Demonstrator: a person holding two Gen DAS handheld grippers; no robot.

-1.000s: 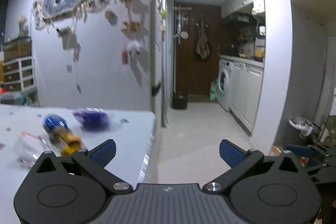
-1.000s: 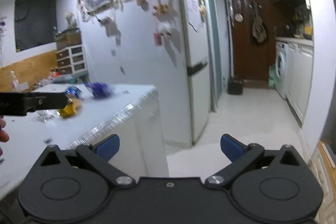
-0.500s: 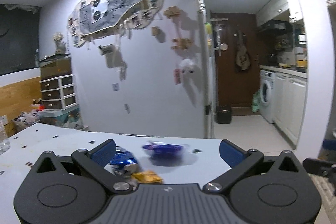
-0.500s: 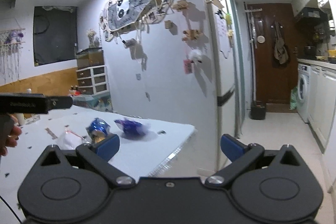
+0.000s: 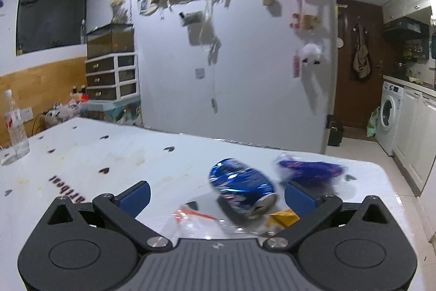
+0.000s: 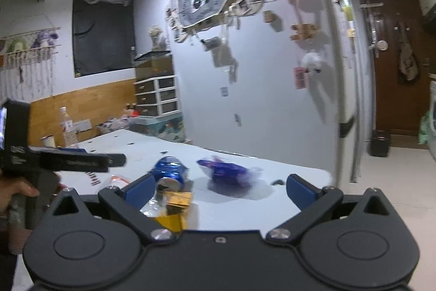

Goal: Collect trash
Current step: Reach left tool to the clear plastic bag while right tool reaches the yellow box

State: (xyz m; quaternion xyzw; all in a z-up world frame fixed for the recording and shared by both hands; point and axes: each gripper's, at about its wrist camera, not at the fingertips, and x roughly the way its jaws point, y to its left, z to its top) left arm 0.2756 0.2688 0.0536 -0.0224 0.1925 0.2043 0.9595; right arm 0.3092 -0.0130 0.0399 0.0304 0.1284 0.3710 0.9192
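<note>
Trash lies on the white table point(image 5: 114, 154) near its right end. A crushed blue can point(image 5: 241, 188) lies on its side, with a purple wrapper point(image 5: 309, 172) to its right, a yellow packet point(image 5: 282, 217) and a clear plastic wrapper point(image 5: 196, 222) in front. My left gripper point(image 5: 216, 197) is open just above and before the can. In the right wrist view the can point(image 6: 170, 172), purple wrapper point(image 6: 226, 171) and yellow packet point(image 6: 175, 205) show ahead of my open, empty right gripper point(image 6: 219, 188). The left gripper point(image 6: 81, 161) shows at the left there.
A clear water bottle point(image 5: 15, 124) stands at the table's far left, with a small cup point(image 6: 47, 141) beside it. A decorated fridge wall point(image 5: 245, 59) rises behind the table. A hallway with a washing machine point(image 5: 389, 119) lies to the right.
Both grippers swung left from the hallway toward the table and closed in on the trash pile. The can and wrappers now sit nearer and larger. Both stayed open.
</note>
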